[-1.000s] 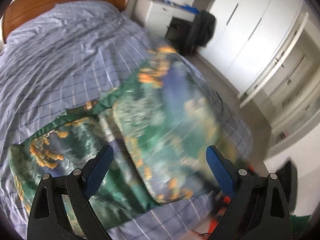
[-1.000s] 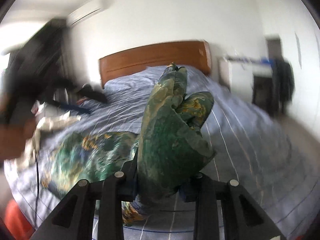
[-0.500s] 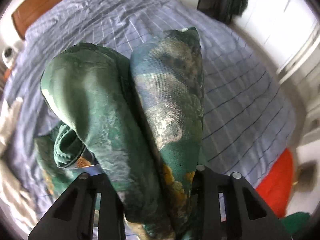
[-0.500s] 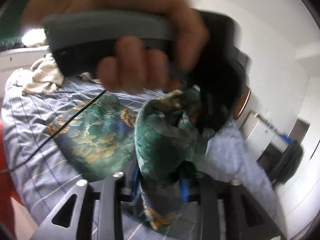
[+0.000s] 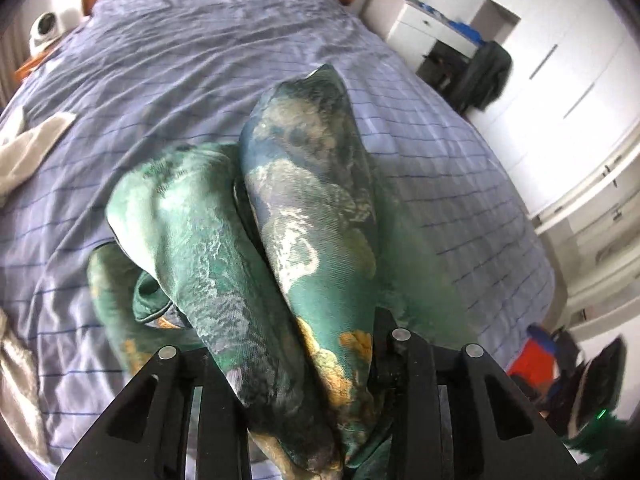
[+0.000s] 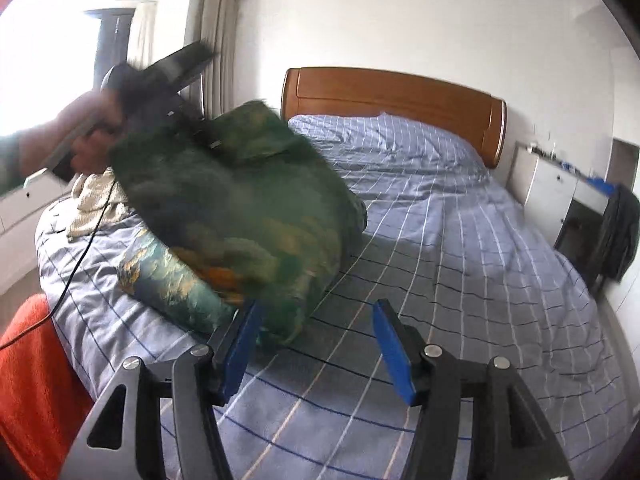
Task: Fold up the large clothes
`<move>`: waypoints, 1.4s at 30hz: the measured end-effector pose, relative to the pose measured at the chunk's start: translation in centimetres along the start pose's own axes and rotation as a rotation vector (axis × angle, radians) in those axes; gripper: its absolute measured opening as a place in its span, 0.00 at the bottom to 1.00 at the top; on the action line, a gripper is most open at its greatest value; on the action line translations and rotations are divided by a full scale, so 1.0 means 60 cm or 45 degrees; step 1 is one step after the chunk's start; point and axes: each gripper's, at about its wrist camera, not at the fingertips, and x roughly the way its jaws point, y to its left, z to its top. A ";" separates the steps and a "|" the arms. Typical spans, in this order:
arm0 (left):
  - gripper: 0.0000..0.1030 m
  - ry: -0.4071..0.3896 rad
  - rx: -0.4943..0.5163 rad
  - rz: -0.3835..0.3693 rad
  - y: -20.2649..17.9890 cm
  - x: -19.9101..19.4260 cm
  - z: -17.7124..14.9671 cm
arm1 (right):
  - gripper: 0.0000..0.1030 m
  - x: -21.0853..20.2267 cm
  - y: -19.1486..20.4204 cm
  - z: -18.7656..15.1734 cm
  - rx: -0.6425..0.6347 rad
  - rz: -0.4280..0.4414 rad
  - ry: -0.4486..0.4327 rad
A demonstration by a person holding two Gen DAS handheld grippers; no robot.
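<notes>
A large green garment with orange and blue print (image 5: 304,232) hangs bunched from my left gripper (image 5: 294,344), which is shut on a thick fold of it above the blue checked bed (image 5: 180,64). In the right wrist view the same garment (image 6: 240,208) is lifted and blurred, its lower end resting on the bed (image 6: 460,264). The left gripper (image 6: 160,92) shows there in a hand at the upper left. My right gripper (image 6: 316,336) is open and empty, its blue pads (image 6: 390,344) just right of the garment's hanging edge.
A cream cloth (image 5: 28,148) lies at the bed's left side, and shows in the right wrist view (image 6: 96,200). A wooden headboard (image 6: 392,96) is at the far end. A nightstand (image 6: 560,184), dark bag (image 6: 618,232) and white wardrobes (image 5: 568,52) stand right. An orange cloth (image 6: 36,380) sits at the bed's foot.
My left gripper went from open above the flat garment to shut on a fold and lifted it. My right gripper let go of the garment and now stands open.
</notes>
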 end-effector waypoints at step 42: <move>0.54 -0.131 -0.354 -0.306 0.219 0.082 -0.142 | 0.43 0.522 0.164 0.283 -0.037 0.601 0.579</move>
